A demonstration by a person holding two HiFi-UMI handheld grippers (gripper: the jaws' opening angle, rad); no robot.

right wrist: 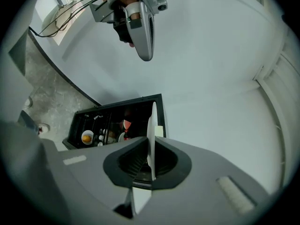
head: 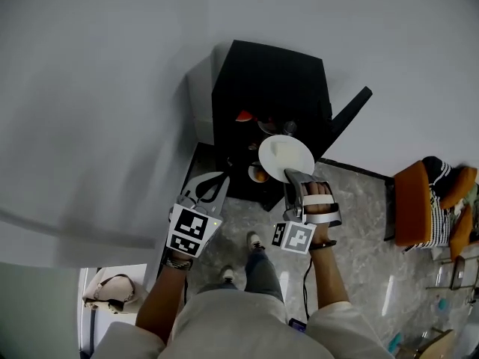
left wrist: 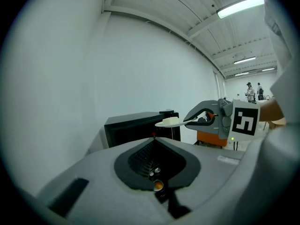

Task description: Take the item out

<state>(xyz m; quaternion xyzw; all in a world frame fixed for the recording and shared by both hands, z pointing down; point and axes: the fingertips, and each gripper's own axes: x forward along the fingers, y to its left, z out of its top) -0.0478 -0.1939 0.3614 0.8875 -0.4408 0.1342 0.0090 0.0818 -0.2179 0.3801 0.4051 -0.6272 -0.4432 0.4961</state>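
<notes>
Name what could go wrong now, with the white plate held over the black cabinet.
1. The right claw grips the white plate only at its rim, so the plate may tip or slip free.
2. A pale block lies loose on the plate; a tilt could slide it off.
3. A bowl stands in the black cabinet near the plate; a dropped plate might hit it.

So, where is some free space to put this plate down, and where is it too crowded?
Free: the top of the black cabinet, bordered by the white wall, looks bare. So does the stone floor between the cabinet and the orange chair. Crowded: the cabinet's open shelves, with a bowl and other dishes.
</notes>
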